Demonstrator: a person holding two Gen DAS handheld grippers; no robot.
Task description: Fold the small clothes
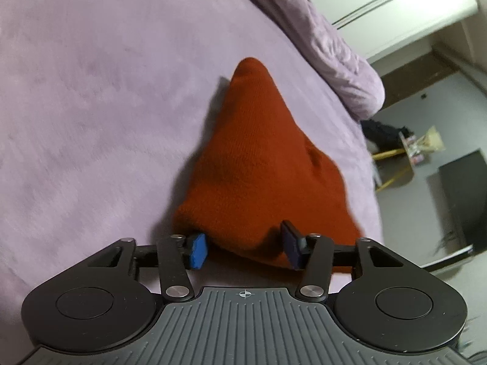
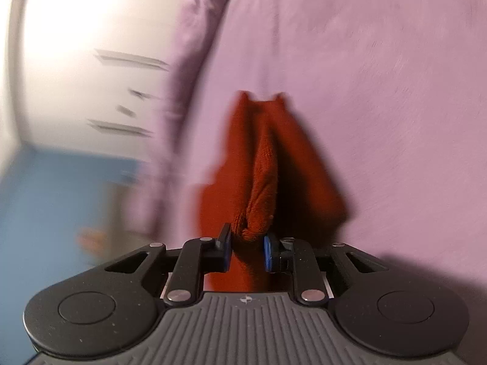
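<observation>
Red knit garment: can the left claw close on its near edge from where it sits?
Probably yes. The left claw is open astride the red knit garment's near edge, with nothing between; the right claw already pinches a bunch.

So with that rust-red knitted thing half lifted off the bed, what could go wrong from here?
The right gripper pinches only a small bunched edge of the rust-red knitted garment, so the knit may slip out if pulled.

The left gripper has cloth between its pads, but they look apart, so that side may drop.

The garment lies near the lilac bedspread's edge and could slide off.
</observation>
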